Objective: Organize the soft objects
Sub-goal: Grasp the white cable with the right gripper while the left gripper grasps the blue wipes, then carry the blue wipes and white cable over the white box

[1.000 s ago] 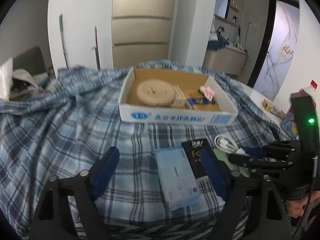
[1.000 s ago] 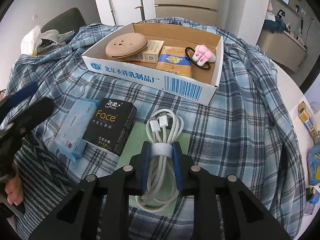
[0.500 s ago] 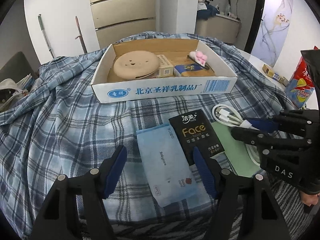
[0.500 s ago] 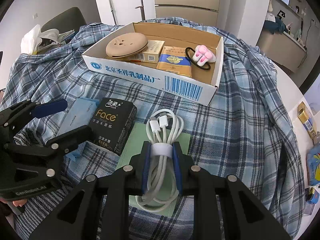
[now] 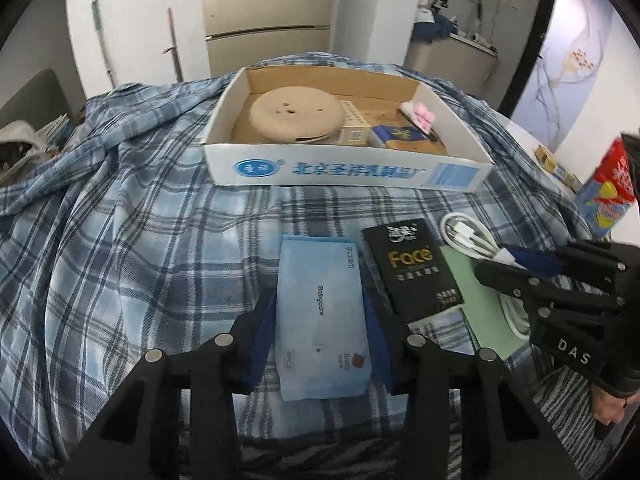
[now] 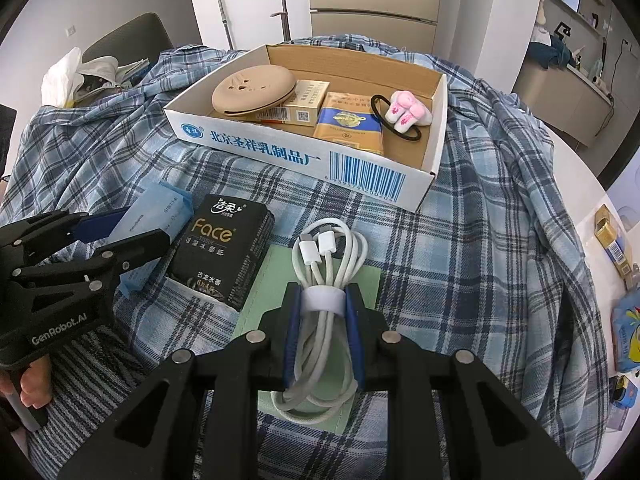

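Here, on a plaid cloth (image 5: 120, 240), the left gripper (image 5: 320, 320) closes its fingers on the long sides of a blue wipes pack (image 5: 320, 312), near the camera, while the right gripper (image 6: 322, 320) pinches a coiled white cable (image 6: 328, 276) at its strap, both seemingly destined for the cardboard box (image 6: 304, 160) lying beyond.

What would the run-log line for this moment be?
left claw: closing on blue wipes pack | right claw: shut on white cable | box: untouched
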{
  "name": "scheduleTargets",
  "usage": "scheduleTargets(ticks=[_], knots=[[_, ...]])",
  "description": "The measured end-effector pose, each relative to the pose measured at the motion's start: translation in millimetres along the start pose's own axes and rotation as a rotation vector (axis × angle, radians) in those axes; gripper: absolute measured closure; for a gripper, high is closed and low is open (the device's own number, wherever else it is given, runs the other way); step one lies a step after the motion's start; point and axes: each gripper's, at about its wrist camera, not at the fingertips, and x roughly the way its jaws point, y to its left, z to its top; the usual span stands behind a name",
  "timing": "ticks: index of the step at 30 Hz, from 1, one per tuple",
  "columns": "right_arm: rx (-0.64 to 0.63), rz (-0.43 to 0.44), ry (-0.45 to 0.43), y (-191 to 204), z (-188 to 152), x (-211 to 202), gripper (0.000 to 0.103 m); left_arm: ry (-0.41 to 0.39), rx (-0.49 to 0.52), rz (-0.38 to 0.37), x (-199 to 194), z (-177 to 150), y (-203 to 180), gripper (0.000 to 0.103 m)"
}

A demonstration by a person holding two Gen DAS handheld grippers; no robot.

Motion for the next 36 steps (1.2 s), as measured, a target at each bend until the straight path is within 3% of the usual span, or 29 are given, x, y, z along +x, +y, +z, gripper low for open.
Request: scheduleTargets(ticks=[5, 10, 13, 16, 19, 25, 36], knots=[[-0.001, 0.0, 0.0, 0, 0, 0, 0.082, 0.051, 0.054, 0.039, 11, 0, -11, 0.058], [-0.001, -0.002, 0.0, 0, 0, 0, 0.082, 0.026, 0.045, 0.03, 8, -3, -11, 0.062], [0.002, -0.016, -0.052, 0, -1, -8, 0.082, -0.065, 0.04, 0.043, -9, -5, -12, 0.062], [-0.003, 0.011, -0.235, 0, -6, -38, 0.082, -0.161, 0.047, 0.032, -26, -7, -14, 0.062], [-0.007, 0.008, -0.353, 1, -8, -56, 0.082, -0.278, 0.03, 0.013, -48, -11, -11, 0.062], [0.036, 0.042, -0.468, -9, -11, -74, 0.082, -0.441, -0.023, 0.008, -78, -13, -1, 0.062], [0.035, 0.038, -0.593, -5, -15, -88, 0.082, -0.727, 0.037, 0.05, -125, -32, -14, 0.062]])
